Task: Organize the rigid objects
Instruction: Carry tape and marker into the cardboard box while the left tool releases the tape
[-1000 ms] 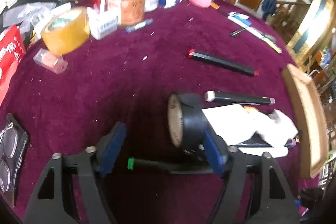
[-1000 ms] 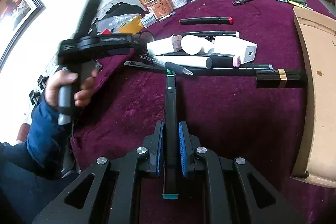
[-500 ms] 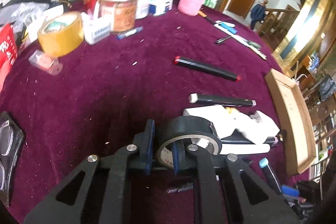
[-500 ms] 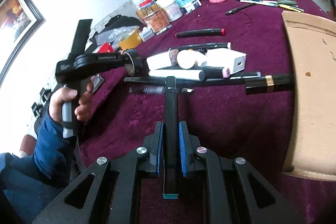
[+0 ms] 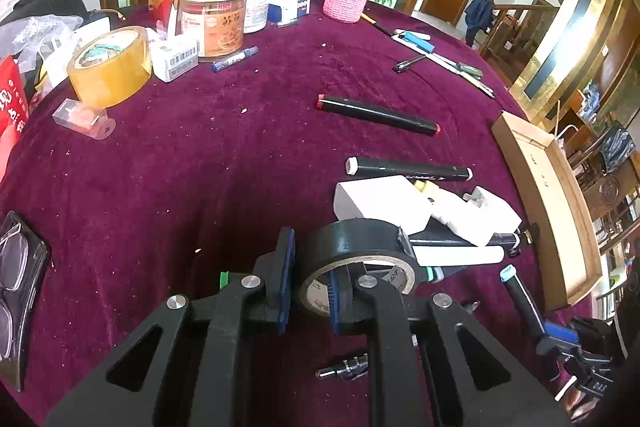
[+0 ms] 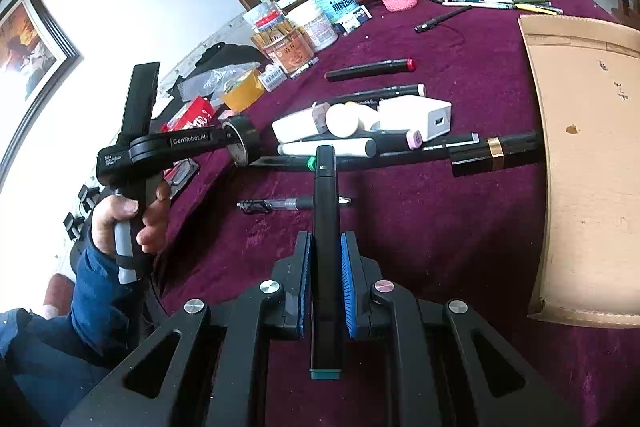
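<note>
Maroon velvet covers your table (image 5: 208,163). Nearest you, your left gripper (image 5: 309,289) pinches the wall of a black tape roll (image 5: 356,259), one finger (image 5: 285,279) outside it and one inside. Your right gripper (image 6: 325,293) clamps a black marker (image 6: 326,251) that points to 12 o'clock. Just beyond lies a clear pen (image 6: 294,204). Past it, white boxes (image 6: 416,117) and markers are bunched together, with a cardboard tray (image 6: 588,163) at 3 o'clock and a yellow tape roll (image 5: 108,71) far at 10 o'clock.

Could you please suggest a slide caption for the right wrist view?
Right tongs grip a black marker above the maroon tablecloth, beside the left tongs holding black tape.
</note>
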